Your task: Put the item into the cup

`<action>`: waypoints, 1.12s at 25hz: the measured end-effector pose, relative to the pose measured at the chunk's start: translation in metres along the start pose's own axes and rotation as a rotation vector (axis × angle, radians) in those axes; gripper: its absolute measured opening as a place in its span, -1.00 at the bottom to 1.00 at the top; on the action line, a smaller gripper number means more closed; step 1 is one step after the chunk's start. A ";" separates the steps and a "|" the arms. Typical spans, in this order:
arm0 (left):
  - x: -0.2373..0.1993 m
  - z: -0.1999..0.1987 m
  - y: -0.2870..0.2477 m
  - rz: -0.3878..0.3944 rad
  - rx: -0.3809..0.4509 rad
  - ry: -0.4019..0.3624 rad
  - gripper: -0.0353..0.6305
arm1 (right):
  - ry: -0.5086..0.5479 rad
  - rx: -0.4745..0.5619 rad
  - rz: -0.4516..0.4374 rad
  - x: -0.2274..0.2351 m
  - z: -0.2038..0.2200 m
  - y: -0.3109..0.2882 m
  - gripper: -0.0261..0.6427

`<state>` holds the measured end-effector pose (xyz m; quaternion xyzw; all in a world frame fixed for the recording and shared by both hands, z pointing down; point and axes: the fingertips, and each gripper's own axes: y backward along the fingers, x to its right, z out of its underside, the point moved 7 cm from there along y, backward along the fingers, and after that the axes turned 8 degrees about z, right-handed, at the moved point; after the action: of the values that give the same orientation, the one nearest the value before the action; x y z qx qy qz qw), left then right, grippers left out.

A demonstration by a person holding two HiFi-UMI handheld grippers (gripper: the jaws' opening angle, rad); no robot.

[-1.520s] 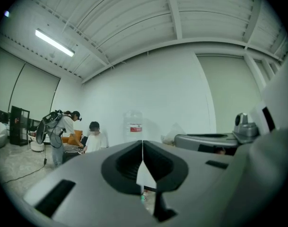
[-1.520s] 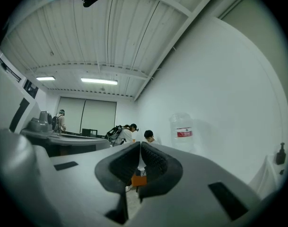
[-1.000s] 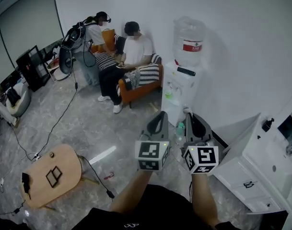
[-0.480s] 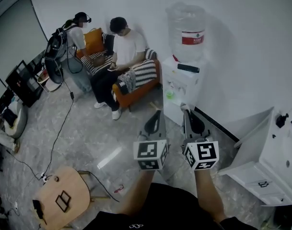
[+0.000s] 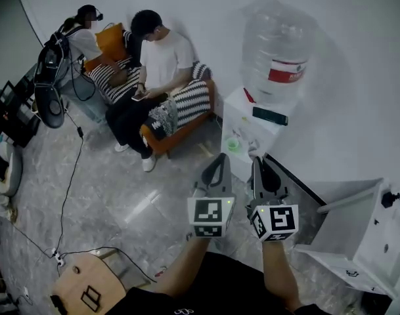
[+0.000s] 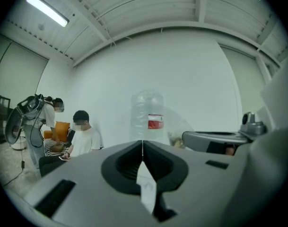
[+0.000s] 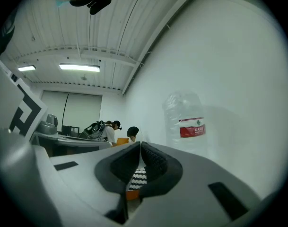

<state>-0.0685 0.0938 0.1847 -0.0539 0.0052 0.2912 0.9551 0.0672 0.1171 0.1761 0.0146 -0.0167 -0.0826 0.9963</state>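
Observation:
Both grippers are held side by side in front of me, pointing at a white water dispenser (image 5: pixel 255 131). In the head view my left gripper (image 5: pixel 220 159) and my right gripper (image 5: pixel 257 163) both have their jaws together and carry nothing. The left gripper view shows its jaws meeting at my left gripper (image 6: pixel 143 144), in line with the clear water bottle (image 6: pixel 148 119). The right gripper view shows my right gripper (image 7: pixel 140 145) shut too. A small green cup-like thing (image 5: pixel 234 145) sits in the dispenser's tap recess, beyond the tips. I see no loose item.
A large bottle (image 5: pixel 278 51) tops the dispenser, with a black flat device (image 5: pixel 270 115) beside it. Two people are at an orange sofa (image 5: pixel 161 126) on the left. A white cabinet (image 5: pixel 357 241) stands at right and a round wooden table (image 5: pixel 88 286) at lower left. Cables (image 5: pixel 71 169) cross the floor.
The whole view has moved closer to the water dispenser, which now looms larger. Sofa and wooden table slid left and down. Both grippers stayed shut and side by side.

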 end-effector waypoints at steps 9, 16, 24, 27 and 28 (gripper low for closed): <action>-0.062 -0.014 -0.098 0.072 -0.032 -0.032 -0.85 | -0.017 0.011 0.021 0.004 -0.003 -0.109 -0.88; -0.065 -0.020 -0.128 0.078 -0.017 -0.035 -0.85 | -0.047 -0.005 0.055 0.033 0.004 -0.134 -0.88; -0.068 -0.034 -0.144 0.046 -0.024 -0.038 -0.85 | -0.068 0.000 0.015 0.043 -0.007 -0.158 -0.88; -0.070 -0.026 -0.146 0.037 -0.045 -0.029 -0.85 | -0.078 -0.022 0.004 0.044 0.001 -0.162 -0.88; -0.071 -0.023 -0.148 0.034 -0.049 -0.022 -0.85 | -0.077 -0.029 0.002 0.045 0.004 -0.164 -0.89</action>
<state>-0.0445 -0.0697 0.1792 -0.0742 -0.0113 0.3079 0.9485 0.0850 -0.0518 0.1759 -0.0031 -0.0536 -0.0823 0.9952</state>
